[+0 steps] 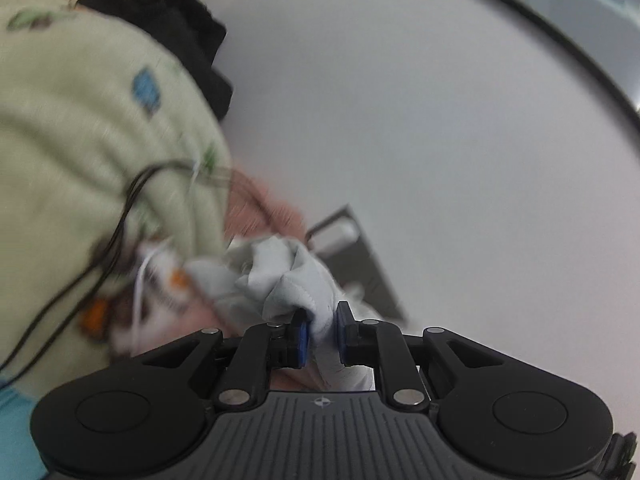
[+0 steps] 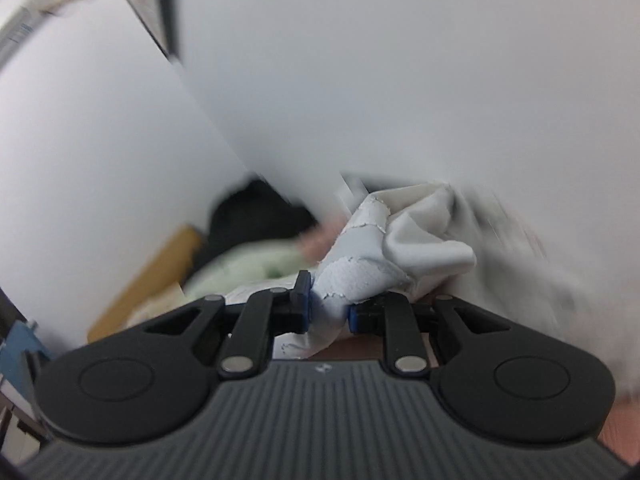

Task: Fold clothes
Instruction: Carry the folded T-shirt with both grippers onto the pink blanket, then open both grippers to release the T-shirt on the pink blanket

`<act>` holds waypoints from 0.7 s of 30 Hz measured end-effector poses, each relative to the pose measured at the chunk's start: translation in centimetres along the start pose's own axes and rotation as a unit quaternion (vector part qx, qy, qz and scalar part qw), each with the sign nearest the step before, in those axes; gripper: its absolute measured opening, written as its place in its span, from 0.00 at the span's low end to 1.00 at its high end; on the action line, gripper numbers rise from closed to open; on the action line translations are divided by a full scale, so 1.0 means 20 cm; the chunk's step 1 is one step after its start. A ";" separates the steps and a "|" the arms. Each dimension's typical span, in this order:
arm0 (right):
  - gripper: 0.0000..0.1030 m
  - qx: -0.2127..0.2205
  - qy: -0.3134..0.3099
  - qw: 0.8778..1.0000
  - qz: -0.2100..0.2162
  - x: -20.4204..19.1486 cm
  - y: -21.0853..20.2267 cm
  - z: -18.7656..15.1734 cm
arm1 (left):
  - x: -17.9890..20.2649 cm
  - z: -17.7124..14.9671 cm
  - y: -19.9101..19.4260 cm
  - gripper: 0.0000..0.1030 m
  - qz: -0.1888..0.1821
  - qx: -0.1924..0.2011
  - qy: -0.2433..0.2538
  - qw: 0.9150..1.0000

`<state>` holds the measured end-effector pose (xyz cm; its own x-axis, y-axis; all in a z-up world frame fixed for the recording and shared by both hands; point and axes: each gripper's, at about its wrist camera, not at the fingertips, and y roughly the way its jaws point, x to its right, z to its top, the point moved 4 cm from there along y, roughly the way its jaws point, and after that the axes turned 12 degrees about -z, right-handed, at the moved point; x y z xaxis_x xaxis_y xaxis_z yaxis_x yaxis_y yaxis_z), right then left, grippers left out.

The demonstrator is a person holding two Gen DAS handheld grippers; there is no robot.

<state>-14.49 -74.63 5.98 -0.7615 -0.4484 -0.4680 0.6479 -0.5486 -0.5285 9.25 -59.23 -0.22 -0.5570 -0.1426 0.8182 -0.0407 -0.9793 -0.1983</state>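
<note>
My left gripper [image 1: 322, 330] is shut on a bunched fold of a pale grey-white garment [image 1: 280, 276], which rises crumpled just ahead of the blue pads. My right gripper [image 2: 329, 305] is shut on another bunch of the same pale garment [image 2: 384, 248], with a cracked light-blue print facing the camera. Both views are blurred by motion. A heap of other clothes lies to the left: a light green printed piece [image 1: 92, 120], a black one [image 1: 180, 36] and a pink one [image 1: 260, 204].
The white tabletop [image 1: 440, 140] with a dark rim fills the left wrist view. A dark flat object [image 1: 356, 256] lies on it beyond the garment. In the right wrist view a white wall [image 2: 400, 60], a brown cardboard box [image 2: 152, 276] and green cloth [image 2: 248, 264] show.
</note>
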 end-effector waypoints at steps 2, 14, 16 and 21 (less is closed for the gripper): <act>0.20 -0.017 0.004 1.000 -0.002 0.09 -0.01 -0.13 | -0.05 -0.09 -0.06 0.15 -0.006 -0.003 0.002 1.000; 0.22 -0.010 -0.022 0.999 -0.044 -0.01 -0.36 -0.24 | 0.19 -0.10 -0.30 0.57 0.072 -0.016 0.088 0.993; 0.22 0.002 -0.040 0.999 -0.034 -0.08 -0.48 -0.24 | 0.34 -0.13 -0.41 0.64 0.078 -0.004 0.121 0.990; 0.52 0.030 -0.083 0.996 -0.010 -0.23 -0.78 -0.22 | 0.70 -0.20 -0.70 0.88 0.090 0.024 0.205 0.974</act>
<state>-21.03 -60.87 13.33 -0.7703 -0.5443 -0.3324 0.6341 -0.5977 -0.4906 -1.30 -47.00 11.82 -0.8366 -0.2524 0.4862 0.1214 -0.9509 -0.2847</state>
